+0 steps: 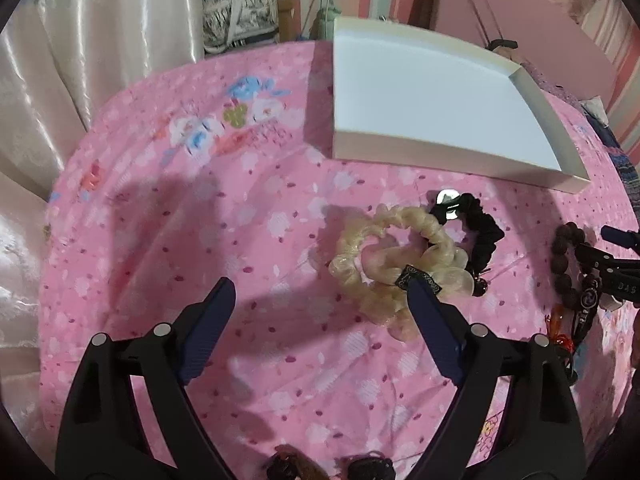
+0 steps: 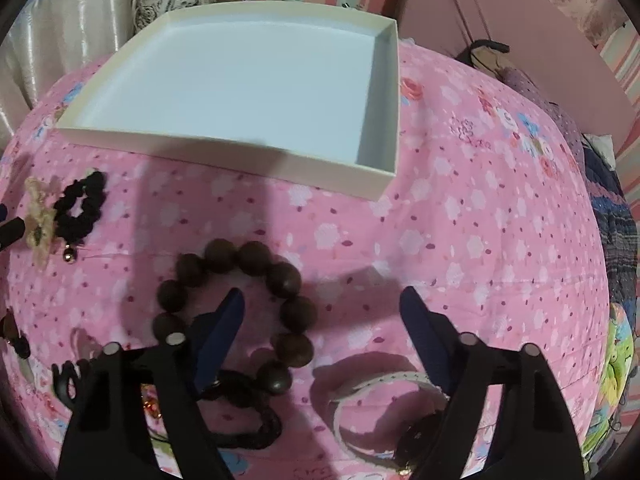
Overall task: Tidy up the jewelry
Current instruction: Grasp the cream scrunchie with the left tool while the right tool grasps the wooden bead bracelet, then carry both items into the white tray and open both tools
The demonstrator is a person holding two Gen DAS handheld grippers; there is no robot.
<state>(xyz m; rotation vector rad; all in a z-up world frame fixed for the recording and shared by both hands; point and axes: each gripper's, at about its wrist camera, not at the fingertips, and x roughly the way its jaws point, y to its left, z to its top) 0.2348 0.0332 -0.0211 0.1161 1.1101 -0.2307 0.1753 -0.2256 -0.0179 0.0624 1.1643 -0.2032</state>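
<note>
A shallow white box (image 1: 440, 96) lies empty on the pink bedspread; it also shows in the right wrist view (image 2: 240, 80). A cream scrunchie (image 1: 392, 264) overlaps a black scrunchie (image 1: 480, 232). My left gripper (image 1: 320, 292) is open just above the bed, its right finger over the cream scrunchie. A brown bead bracelet (image 2: 256, 272) lies under my open right gripper (image 2: 324, 300), whose left finger sits inside the ring. The bracelet also shows at the right edge of the left wrist view (image 1: 564, 264). Both scrunchies (image 2: 72, 208) lie at the far left.
A thin white band (image 2: 380, 388) and a dark braided cord (image 2: 248, 400) lie near the right gripper. Dark small items (image 1: 328, 466) lie at the bed's near edge. A satin curtain (image 1: 60, 80) hangs to the left. A pink headboard (image 2: 520, 40) and folded clothes (image 2: 616, 232) are to the right.
</note>
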